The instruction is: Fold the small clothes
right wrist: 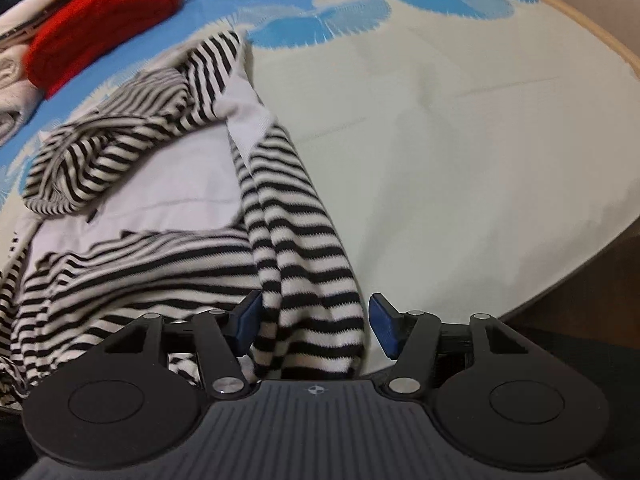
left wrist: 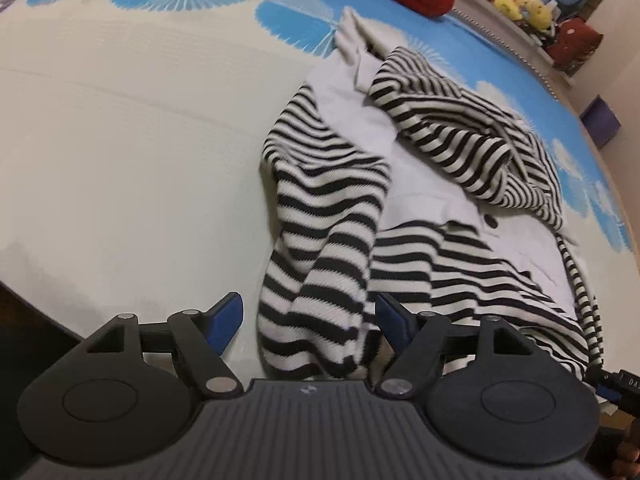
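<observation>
Two grippers over a striped garment near the edge of a bed

The black-and-white striped garment (left wrist: 340,216) lies crumpled on the blue-and-cream bed cover (left wrist: 132,152), its sleeve ends by the near bed edge. The left gripper (left wrist: 310,322) and the right gripper (right wrist: 316,322) each have blue fingers (right wrist: 246,322) spread wide, a sleeve between them, pads not pressing it. Bare cover lies open to both outer sides; a red folded cloth (right wrist: 100,20) sits at the far edge.
</observation>
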{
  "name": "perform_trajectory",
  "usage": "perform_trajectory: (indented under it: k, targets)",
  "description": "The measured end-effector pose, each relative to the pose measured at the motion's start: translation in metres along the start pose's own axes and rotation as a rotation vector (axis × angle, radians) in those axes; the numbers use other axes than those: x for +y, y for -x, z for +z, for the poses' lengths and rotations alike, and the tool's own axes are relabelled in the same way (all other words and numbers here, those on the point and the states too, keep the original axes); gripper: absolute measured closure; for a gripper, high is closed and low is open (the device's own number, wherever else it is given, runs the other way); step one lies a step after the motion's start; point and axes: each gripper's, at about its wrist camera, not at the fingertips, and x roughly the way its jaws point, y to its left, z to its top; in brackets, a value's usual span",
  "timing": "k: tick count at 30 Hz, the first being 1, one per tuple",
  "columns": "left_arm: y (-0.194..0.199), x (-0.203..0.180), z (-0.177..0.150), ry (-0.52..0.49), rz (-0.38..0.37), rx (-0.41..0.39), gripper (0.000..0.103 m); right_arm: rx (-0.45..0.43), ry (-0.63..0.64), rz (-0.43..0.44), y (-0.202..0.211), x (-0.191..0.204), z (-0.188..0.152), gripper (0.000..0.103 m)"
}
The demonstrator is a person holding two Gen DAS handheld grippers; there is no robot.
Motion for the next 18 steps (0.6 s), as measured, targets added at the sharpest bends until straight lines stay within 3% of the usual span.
perform_trajectory:
  k: [2,5,6,7,8,9,10,15,18]
  targets:
    - [-0.003,0.0,-0.002,-0.006,0.003,0.011,0.028,0.014,-0.012,-0.005,-0.005,-0.001,-0.002,0.043]
    - [-0.007,-0.001,-0.003,-0.033,0.005,0.019,0.05,0.019,-0.021,-0.001,-0.008,-0.001,-0.006,0.045]
    - [-0.008,-0.001,-0.003,-0.04,0.004,0.025,0.063,0.013,-0.017,0.001,-0.008,0.0,-0.007,0.047]
    - [-0.009,-0.001,-0.004,-0.049,0.002,0.029,0.078,0.007,-0.011,0.011,-0.007,0.001,-0.008,0.056]
    - [-0.009,-0.002,-0.004,-0.06,-0.001,0.032,0.086,0.001,-0.006,0.023,-0.006,0.001,-0.008,0.063]
    - [-0.007,-0.004,-0.004,-0.074,-0.002,0.026,0.093,-0.006,-0.004,0.041,-0.004,0.002,-0.009,0.084]
    - [-0.004,-0.005,-0.003,-0.085,-0.003,0.013,0.095,-0.021,-0.007,0.057,0.0,0.001,-0.008,0.093]
    - [0.038,-0.001,0.0,-0.057,-0.042,-0.061,0.096,-0.194,-0.046,0.134,0.041,-0.007,-0.003,0.095]
    - [0.037,0.003,-0.005,-0.075,-0.04,-0.007,0.095,-0.153,-0.046,0.108,0.037,-0.011,-0.005,0.095]
